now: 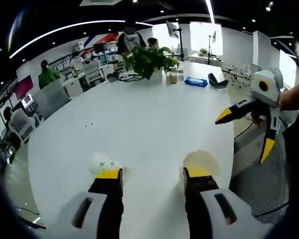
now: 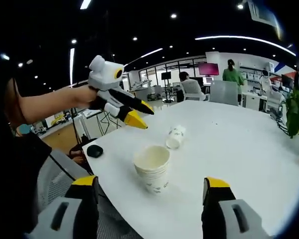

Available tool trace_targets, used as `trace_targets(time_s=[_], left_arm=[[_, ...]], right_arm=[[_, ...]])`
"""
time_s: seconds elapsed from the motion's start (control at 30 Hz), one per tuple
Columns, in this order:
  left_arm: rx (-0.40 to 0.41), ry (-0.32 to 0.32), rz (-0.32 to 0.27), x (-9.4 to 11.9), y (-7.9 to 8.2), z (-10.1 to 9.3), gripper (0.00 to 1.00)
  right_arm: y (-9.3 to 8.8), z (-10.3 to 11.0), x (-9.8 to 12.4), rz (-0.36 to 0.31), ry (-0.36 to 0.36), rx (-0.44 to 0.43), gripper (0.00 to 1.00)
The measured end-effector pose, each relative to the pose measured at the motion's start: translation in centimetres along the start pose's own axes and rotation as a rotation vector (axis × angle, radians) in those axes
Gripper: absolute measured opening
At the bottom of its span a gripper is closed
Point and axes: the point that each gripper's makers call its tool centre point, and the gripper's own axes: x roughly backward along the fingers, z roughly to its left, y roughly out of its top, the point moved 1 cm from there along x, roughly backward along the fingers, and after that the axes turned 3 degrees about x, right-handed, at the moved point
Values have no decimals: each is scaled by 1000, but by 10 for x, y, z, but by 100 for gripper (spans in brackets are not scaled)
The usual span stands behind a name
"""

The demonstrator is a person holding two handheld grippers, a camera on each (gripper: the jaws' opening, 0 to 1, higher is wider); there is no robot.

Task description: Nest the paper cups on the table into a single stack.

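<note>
An upright stack of white paper cups [image 2: 152, 168] stands near the white table's [image 2: 249, 149] edge. It also peeks from behind my left gripper's right jaw as the stack [image 1: 202, 160]. A single patterned cup [image 2: 175, 137] lies on its side a little beyond the stack; in the left gripper view this lying cup [image 1: 102, 164] sits just past the left jaw. My left gripper [image 1: 153, 174] is open and holds nothing. It hangs in the air as the left gripper [image 2: 143, 115] above and left of the stack. My right gripper [image 2: 150, 181] is open and empty, seen as the right gripper [image 1: 244, 134] off the table's right side.
A potted plant [image 1: 148, 60], a blue packet [image 1: 196, 81] and a dark object [image 1: 218, 81] sit at the table's far end. A small black object [image 2: 94, 151] lies by the table's edge. Chairs, desks and people stand around. A person's arm [image 2: 50, 104] holds the left gripper.
</note>
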Motion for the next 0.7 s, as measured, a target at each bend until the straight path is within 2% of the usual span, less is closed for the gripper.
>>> trace_targets(time_s=[0.13, 0.33, 0.5, 0.57, 0.7], left_arm=[[86, 47, -40, -2, 5, 7, 52], [159, 96, -61, -7, 3, 24, 59], [249, 129, -78, -17, -3, 38, 62], [282, 142, -73, -20, -10, 50, 64], [327, 180, -58, -27, -19, 60, 69]], right_arm=[[-2, -2, 0, -12, -15, -10, 88], [-3, -5, 1, -31, -35, -25, 90], [-4, -8, 2, -39, -50, -27, 92], [-3, -9, 2, -48, -57, -22, 93], [-5, -9, 1, -45, -64, -9, 93]])
